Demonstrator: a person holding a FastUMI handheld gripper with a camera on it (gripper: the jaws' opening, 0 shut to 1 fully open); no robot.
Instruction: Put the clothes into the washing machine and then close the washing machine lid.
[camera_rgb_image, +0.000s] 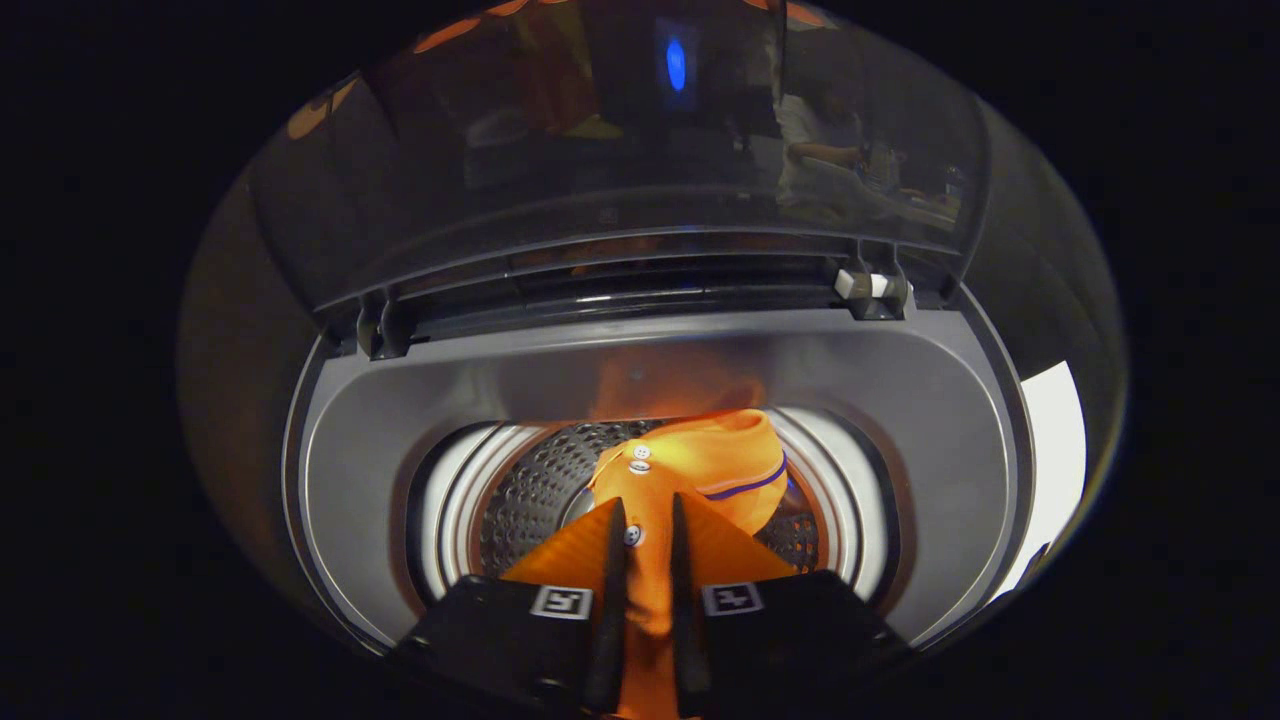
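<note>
Your gripper (648, 520) was nearly closed, both fingers pinching a fold of the orange shirt (700, 470) over the washing machine (640, 370) drum. The shirt ran lengthwise along the fingers, its collar pointing ahead toward the raised lid (600, 160)

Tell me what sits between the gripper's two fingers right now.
In the gripper view, the orange shirt runs between the fingers, which pinch its buttoned placket over the washing machine drum; the lid stands open beyond.

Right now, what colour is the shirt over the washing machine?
Orange shirt with a purple collar stripe, clearest in the gripper view.
</note>
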